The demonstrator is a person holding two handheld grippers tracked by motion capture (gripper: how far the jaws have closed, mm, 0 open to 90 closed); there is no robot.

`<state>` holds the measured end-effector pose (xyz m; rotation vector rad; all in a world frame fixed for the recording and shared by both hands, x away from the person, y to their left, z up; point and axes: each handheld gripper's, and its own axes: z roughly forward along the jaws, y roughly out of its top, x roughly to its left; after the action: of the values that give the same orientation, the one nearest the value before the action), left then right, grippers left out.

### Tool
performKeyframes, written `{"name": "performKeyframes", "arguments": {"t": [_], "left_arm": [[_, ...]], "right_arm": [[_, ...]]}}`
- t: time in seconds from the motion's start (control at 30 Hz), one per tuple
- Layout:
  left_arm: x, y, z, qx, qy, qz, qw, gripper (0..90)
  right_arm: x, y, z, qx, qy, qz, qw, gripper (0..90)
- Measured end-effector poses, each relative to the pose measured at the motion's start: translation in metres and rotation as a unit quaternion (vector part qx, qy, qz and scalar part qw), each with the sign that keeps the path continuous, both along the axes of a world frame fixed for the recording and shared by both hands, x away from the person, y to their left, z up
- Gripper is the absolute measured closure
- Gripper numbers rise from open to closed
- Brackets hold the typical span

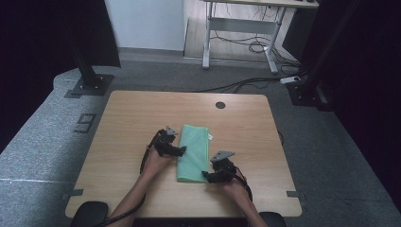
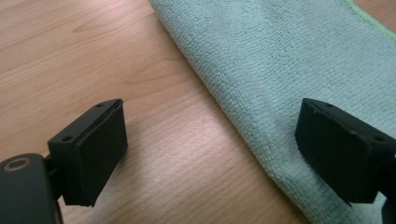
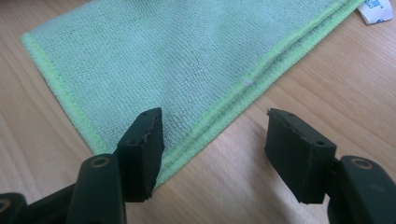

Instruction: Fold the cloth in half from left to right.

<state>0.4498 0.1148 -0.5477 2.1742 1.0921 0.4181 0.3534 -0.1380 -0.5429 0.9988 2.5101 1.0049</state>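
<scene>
Green cloth [image 1: 193, 152] lay folded long on table [image 1: 127, 118]. Left gripper [image 1: 178, 150], right gripper [image 1: 208, 175]: jaws wide apart, nothing held. Looked mid-fold. Next: pinch near corners, probably.

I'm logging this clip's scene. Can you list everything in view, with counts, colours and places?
Microfibre cloth: one, mint green, folded, on the table's near middle; white tag at its far right corner.
Table: one, light wood, centre; dark round cable hole at its far edge.
Desk frame: one, grey, on the floor beyond, black cables beneath.
Black stand bases: two, at the far left and far right.
Left gripper: black, open, at the cloth's left edge.
Right gripper: black, open, at the cloth's near right corner.
Forearms: two, from the bottom.
</scene>
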Motion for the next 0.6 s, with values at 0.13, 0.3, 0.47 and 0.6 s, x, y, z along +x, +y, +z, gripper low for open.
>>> {"name": "performKeyframes", "arguments": {"t": [0.13, 0.3, 0.47, 0.6], "left_arm": [[0.002, 0.003, 0.0, -0.001, 0.0, 0.001, 1.0, 9.8], [0.001, 0.004, 0.0, -0.001, -0.004, -0.006, 1.0, 10.6], [-0.003, 0.003, 0.003, 0.0, -0.008, -0.005, 1.0, 12.4], [-0.009, 0.004, 0.009, -0.002, -0.012, -0.009, 0.9999, 12.7]], "right_arm": [[0.004, 0.004, 0.0, 0.002, 0.001, -0.001, 1.0, 36.1], [0.004, 0.004, -0.001, 0.003, 0.0, -0.002, 1.0, 35.2], [0.005, 0.004, -0.001, 0.0, -0.004, -0.004, 1.0, 31.6], [0.005, 0.004, -0.001, 0.001, -0.006, -0.006, 1.0, 30.5]]}}
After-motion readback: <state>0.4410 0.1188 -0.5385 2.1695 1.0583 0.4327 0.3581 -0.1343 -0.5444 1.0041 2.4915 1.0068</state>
